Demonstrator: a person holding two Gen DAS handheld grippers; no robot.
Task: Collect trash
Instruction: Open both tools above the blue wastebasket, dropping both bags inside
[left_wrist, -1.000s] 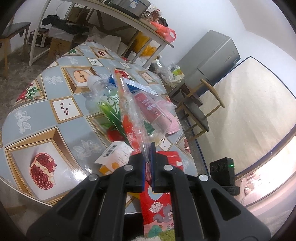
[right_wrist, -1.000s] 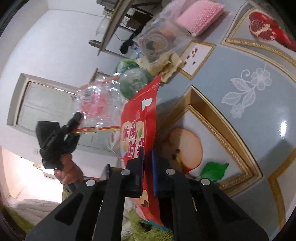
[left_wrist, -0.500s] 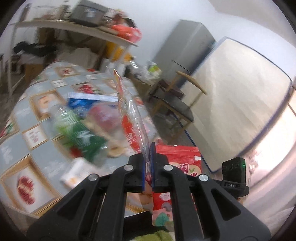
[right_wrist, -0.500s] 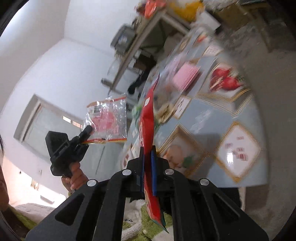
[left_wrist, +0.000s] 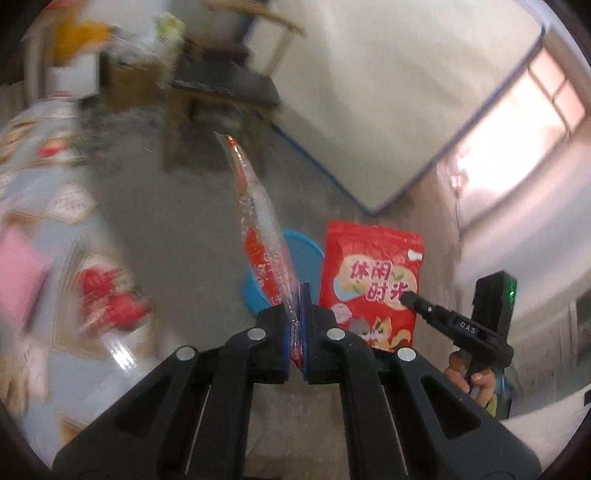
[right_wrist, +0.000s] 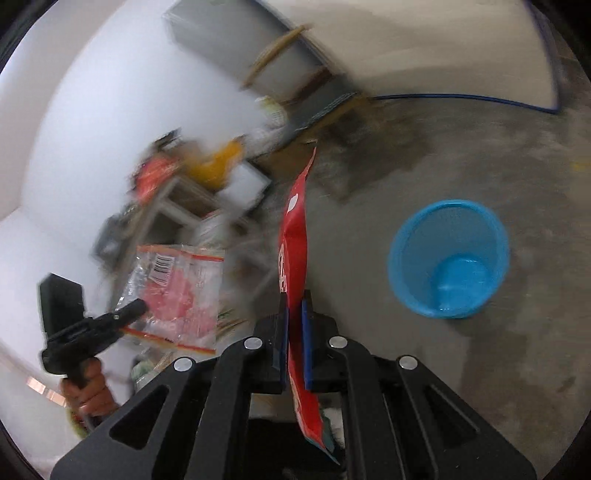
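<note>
A bare grey concrete floor (right_wrist: 461, 369) fills most of what lies ahead of both claws. Off to the left of the left claw (left_wrist: 295, 325) runs the edge of a table (left_wrist: 44, 221) under a fruit-print cloth, smeared by blur. Ahead of that claw and to its right a pale mattress (left_wrist: 388, 92) leans against the wall, with a wooden chair (left_wrist: 229, 81) further ahead in front of it.

A blue waste bin (right_wrist: 448, 258) stands open-mouthed on the floor, ahead of the right claw (right_wrist: 294, 332) and off to its right; in the left wrist view only a slice of its rim shows, just beyond the left claw's tips, behind the wrapper it carries.

The right claw is clenched on a red snack pouch (right_wrist: 295, 236), which stands edge-on between its pads and sticks out both ahead of and behind them (its printed face with a cartoon squirrel reads clearly from the left wrist view, just right of the left claw).

The left claw is clamped on a clear plastic wrapper (left_wrist: 258, 236) with red print, rising from its pads; from the right wrist view it hangs to the left, barcode showing. A hand (right_wrist: 88, 391) grips the left claw's handle.
</note>
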